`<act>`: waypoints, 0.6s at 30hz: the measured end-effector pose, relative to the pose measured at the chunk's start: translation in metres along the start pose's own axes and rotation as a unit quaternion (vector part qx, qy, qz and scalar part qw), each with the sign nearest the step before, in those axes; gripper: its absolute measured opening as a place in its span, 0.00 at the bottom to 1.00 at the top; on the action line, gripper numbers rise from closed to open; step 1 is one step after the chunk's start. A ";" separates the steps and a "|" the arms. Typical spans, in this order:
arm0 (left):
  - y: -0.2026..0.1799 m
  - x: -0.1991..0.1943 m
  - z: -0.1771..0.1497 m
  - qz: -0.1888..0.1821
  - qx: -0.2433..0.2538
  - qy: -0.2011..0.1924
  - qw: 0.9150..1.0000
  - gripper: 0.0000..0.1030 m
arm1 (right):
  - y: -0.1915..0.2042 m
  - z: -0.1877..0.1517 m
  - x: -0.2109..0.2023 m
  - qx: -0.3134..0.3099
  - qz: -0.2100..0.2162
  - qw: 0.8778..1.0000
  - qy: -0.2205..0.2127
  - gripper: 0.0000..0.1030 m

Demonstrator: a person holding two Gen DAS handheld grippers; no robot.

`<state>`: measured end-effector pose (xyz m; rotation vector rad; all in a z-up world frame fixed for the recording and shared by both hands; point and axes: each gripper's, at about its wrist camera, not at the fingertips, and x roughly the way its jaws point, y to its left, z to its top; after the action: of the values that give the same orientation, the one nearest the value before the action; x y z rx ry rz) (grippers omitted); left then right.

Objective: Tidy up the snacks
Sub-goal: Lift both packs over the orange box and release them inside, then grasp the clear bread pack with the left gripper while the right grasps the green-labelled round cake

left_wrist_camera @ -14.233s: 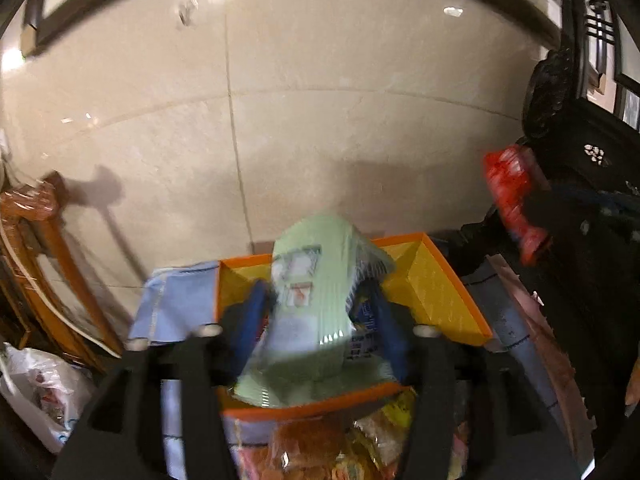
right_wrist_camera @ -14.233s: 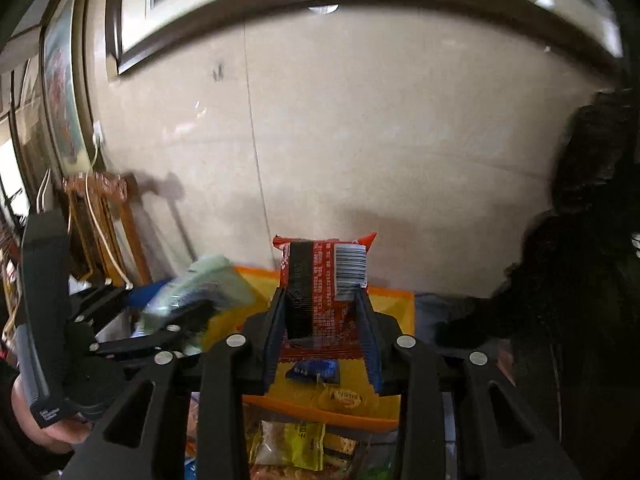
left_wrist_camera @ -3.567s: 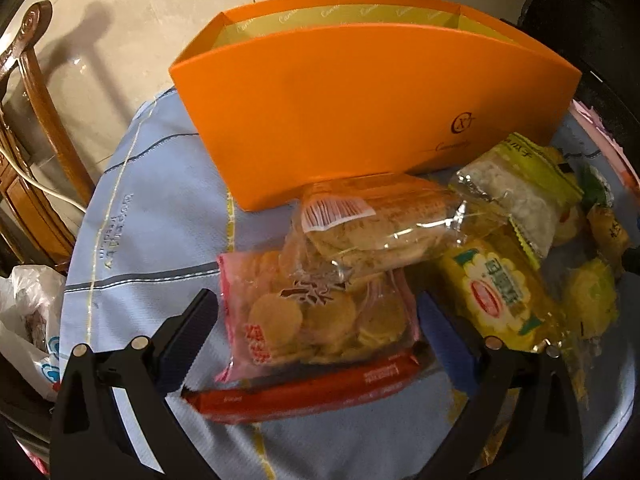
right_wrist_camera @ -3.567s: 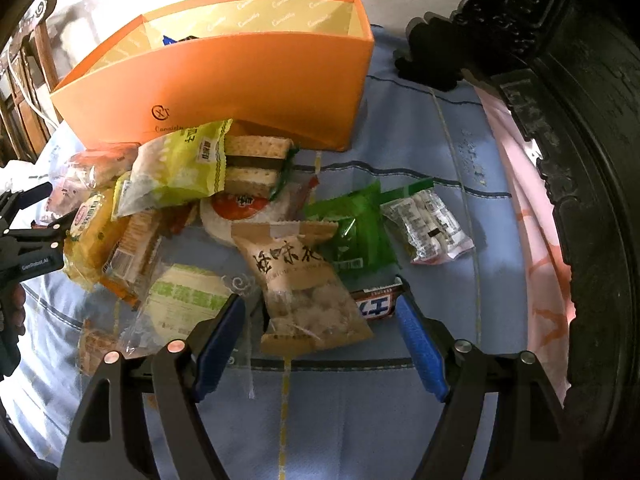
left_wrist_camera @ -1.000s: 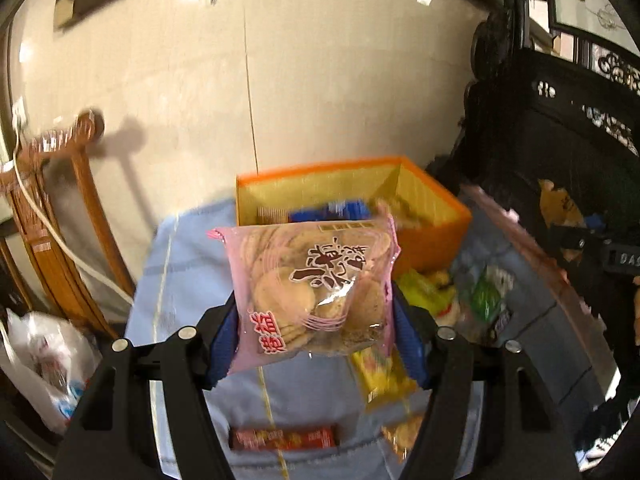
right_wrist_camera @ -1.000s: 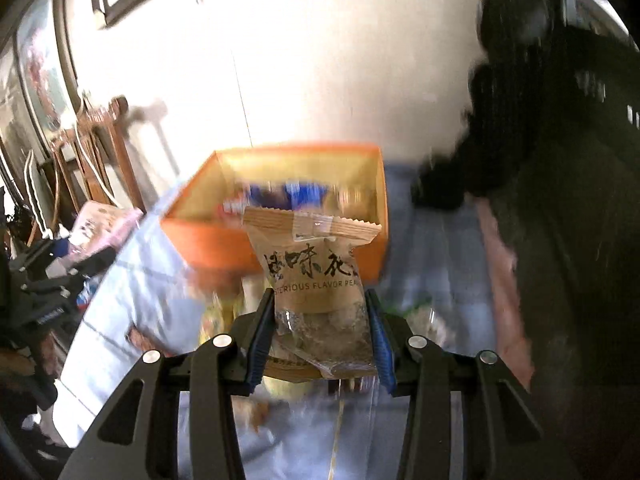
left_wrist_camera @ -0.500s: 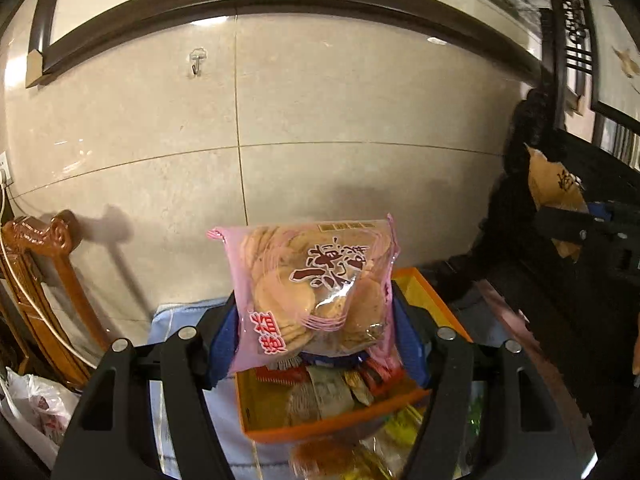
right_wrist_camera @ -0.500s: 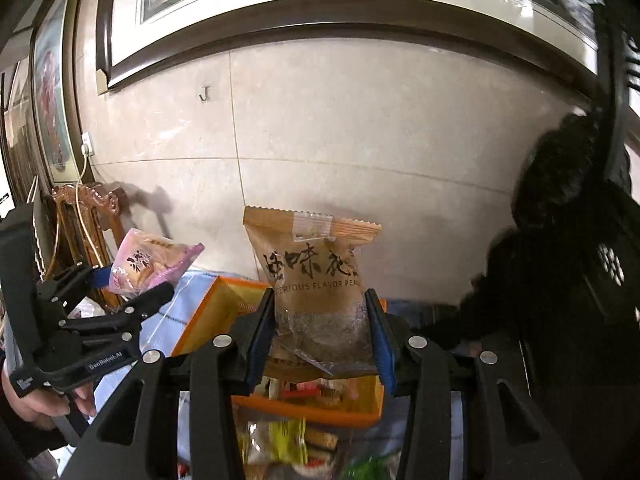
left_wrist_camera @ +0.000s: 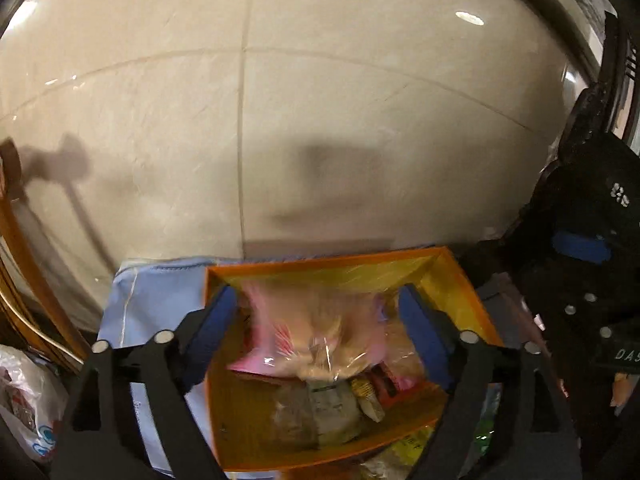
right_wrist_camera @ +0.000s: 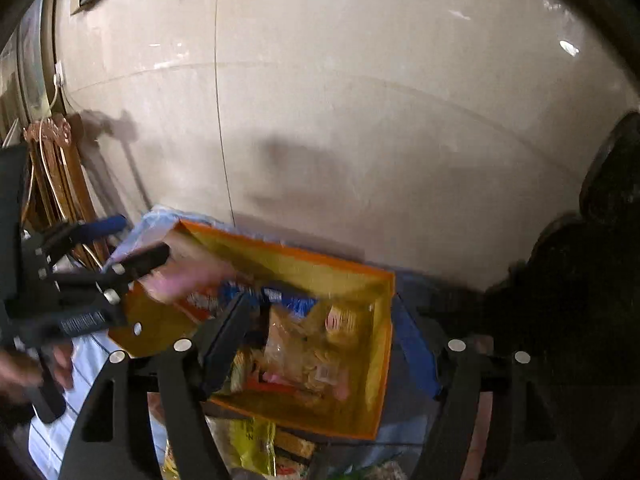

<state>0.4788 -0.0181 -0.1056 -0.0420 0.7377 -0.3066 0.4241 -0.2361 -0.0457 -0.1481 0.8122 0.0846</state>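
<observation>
Both released snack packets now lie in orange box (left_wrist_camera: 472, 304); tools gape, writing blurred.

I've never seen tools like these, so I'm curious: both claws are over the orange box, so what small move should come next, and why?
Probably lift the right gripper back toward the loose yellow packet in front of the orange box. Its jaws are spread with nothing between them. The left gripper looks open too, its blurred pink packet dropping in.
</observation>
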 end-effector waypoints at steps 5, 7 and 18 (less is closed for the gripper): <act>0.019 0.008 -0.024 0.018 0.007 0.030 0.999 0.83 | -0.012 -0.036 0.007 0.032 0.006 0.999 0.016 0.71; 0.023 0.004 -0.035 0.022 0.007 0.037 0.999 0.83 | -0.011 -0.053 0.007 0.040 0.011 0.999 0.025 0.71; 0.024 -0.055 -0.197 0.021 0.066 0.100 0.993 0.85 | 0.022 -0.201 0.013 0.093 0.069 0.986 0.123 0.75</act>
<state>0.3154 0.0348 -0.2194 0.1307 0.9142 -0.3210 0.2859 -0.2475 -0.1933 0.0768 1.0718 0.1216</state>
